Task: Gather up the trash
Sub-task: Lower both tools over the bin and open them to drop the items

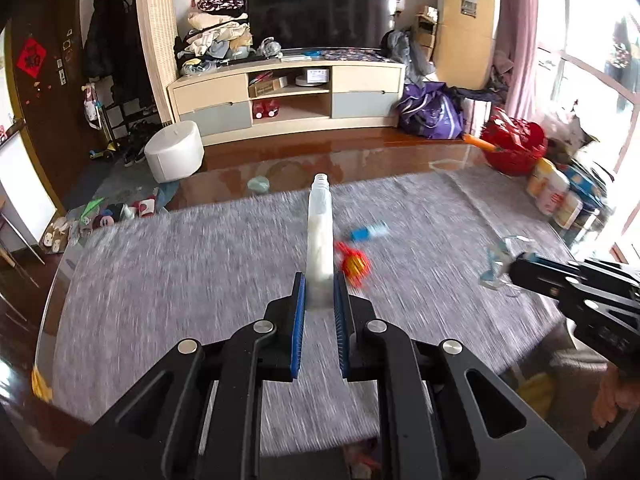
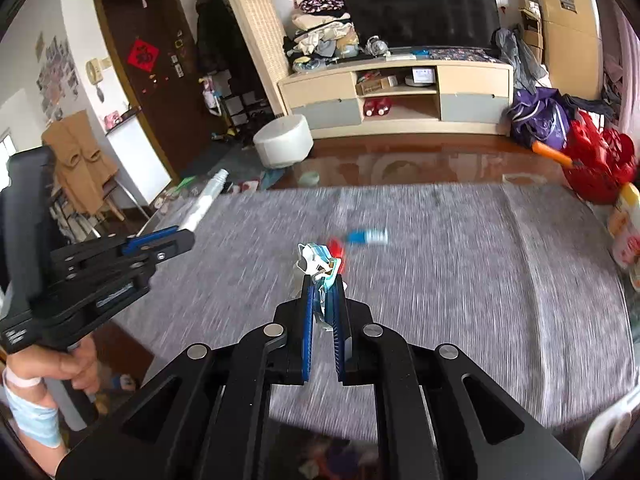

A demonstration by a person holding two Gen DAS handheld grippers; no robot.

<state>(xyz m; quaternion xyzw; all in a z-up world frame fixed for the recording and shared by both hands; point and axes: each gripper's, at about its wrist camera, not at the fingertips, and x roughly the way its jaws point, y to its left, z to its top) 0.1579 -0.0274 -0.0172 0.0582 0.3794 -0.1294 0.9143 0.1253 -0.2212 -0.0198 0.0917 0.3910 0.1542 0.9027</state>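
On my left side, the left gripper (image 1: 320, 292) is clamped on the base of an empty plastic bottle (image 1: 320, 236), which sticks straight out ahead of the pads with its open neck pointing away from me. It looks light and thin-walled, so I judge it will dent under pressure and could pivot if held only at the very bottom; a hold nearer the middle of the body would be steadier. Below and ahead of that gripper lies the grey cloth covering the desk (image 1: 180, 264).

Just right of the bottle, past the left gripper's tips, a small red and yellow scrap (image 1: 354, 262) lies on the cloth, and a little beyond it a blue and white wrapper (image 1: 370, 233). Both look flat, flimsy and light; I would expect to have to pinch them at a raised edge, since the cloth may bunch up under the pads.

Further right, my right gripper (image 2: 323, 280) is closed on a crumpled wad of white and teal wrapping (image 2: 316, 260), which pokes up above its tips. It is soft, and seems safely wedged. Ahead of this gripper and slightly to the right, the same two scraps wait on the cloth, not yet collected. No bin shows in either view.
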